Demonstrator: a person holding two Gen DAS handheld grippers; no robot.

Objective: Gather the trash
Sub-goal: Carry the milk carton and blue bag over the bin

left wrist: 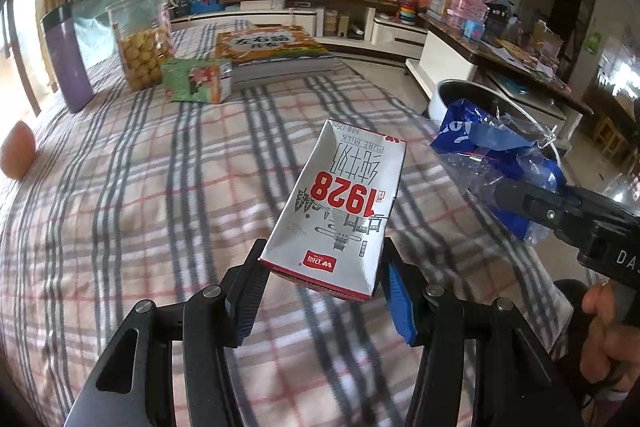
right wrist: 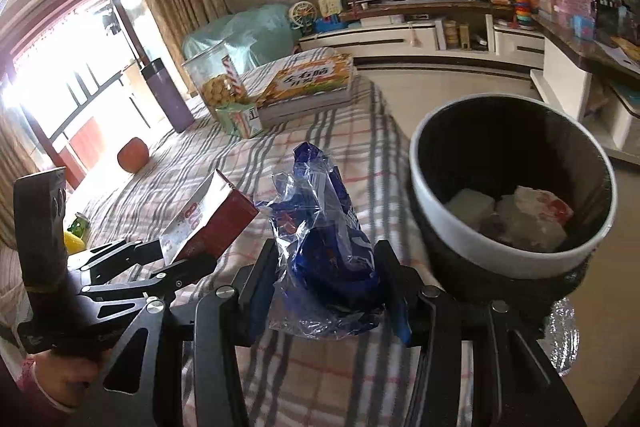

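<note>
Beside table edge (right wrist: 384, 115), bin (right wrist: 432, 227).

A wide stretch of the checked counter (left wrist: 120, 195) lay bare ahead. At its far end a purple flask (left wrist: 66, 59), biscuit jar (left wrist: 142, 39), green box (left wrist: 196, 81) and book (left wrist: 272, 53) crowded together. The bin (right wrist: 512, 195) stood open-mouthed just right.

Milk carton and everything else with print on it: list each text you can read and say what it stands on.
"1928": milk carton, big red digits, seen upside down.
"PURE MILK": same carton, small grey print near its far end.
"DA": body of the right gripper, cut off by the frame edge.
Large book: Chinese title, too blurred to read reliably.
Green box and blue wrapper: print too blurred.
</note>
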